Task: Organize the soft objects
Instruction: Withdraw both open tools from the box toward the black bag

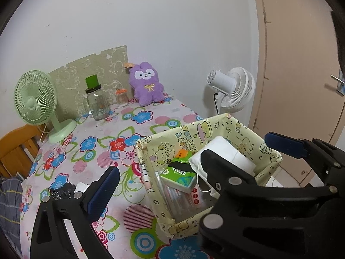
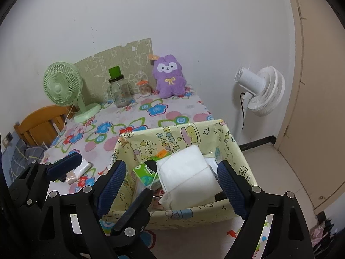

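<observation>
Hovering over the yellow fabric basket (image 2: 215, 211), your right gripper (image 2: 172, 185) has its jaws spread wide either side of the white folded pad (image 2: 187, 172), pinching nothing — the pad lies inside, on the green tissue pack (image 1: 179, 177). Your left gripper (image 1: 187, 157) is likewise spread and empty. Left on the tablecloth (image 1: 120, 133), the purple plush (image 1: 146, 84) leans at the wall — likely your next item.

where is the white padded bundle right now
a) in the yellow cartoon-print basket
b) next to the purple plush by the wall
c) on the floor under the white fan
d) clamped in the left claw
a) the white padded bundle lies inside the yellow cartoon-print basket, on top of the green tissue pack, with both claws open and holding nothing.
</observation>
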Demonstrator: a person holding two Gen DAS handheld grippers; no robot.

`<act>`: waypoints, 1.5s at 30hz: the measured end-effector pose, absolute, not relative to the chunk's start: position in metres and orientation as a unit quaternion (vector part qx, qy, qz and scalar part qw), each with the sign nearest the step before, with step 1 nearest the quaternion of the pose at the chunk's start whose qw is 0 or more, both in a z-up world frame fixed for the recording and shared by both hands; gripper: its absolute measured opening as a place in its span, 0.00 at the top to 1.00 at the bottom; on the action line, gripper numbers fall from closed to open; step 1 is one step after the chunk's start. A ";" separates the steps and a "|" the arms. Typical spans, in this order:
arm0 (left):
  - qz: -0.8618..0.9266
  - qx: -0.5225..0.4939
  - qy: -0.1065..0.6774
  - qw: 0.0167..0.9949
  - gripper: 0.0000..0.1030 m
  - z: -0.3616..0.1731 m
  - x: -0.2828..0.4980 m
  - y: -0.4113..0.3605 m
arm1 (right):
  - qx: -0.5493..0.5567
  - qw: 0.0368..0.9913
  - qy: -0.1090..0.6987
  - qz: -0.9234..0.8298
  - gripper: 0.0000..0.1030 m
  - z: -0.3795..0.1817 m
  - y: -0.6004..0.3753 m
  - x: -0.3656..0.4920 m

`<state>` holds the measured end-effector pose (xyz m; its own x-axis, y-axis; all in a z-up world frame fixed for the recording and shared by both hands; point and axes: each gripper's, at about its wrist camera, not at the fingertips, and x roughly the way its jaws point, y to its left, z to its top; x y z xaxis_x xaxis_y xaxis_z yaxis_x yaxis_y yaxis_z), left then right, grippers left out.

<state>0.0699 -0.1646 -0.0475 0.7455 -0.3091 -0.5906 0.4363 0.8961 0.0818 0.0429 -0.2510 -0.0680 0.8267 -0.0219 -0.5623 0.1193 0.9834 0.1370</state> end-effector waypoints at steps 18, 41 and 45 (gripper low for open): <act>-0.188 0.094 0.263 0.942 0.00 -0.017 0.057 -0.132 | 0.071 0.966 0.247 -0.033 0.03 -0.035 -0.220 0.028; -0.138 0.073 0.241 0.958 0.00 -0.007 0.053 -0.066 | 0.058 0.973 0.224 -0.002 0.00 -0.022 -0.156 0.031; -0.132 0.070 0.238 0.960 0.00 -0.008 0.052 -0.055 | 0.058 0.973 0.224 0.006 0.00 -0.023 -0.145 0.033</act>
<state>0.0523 -0.0546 -0.0076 0.8512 -0.2206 -0.4763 0.2877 0.9550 0.0719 0.0328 -0.1448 -0.0226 0.8998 0.0374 -0.4346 0.0144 0.9932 0.1152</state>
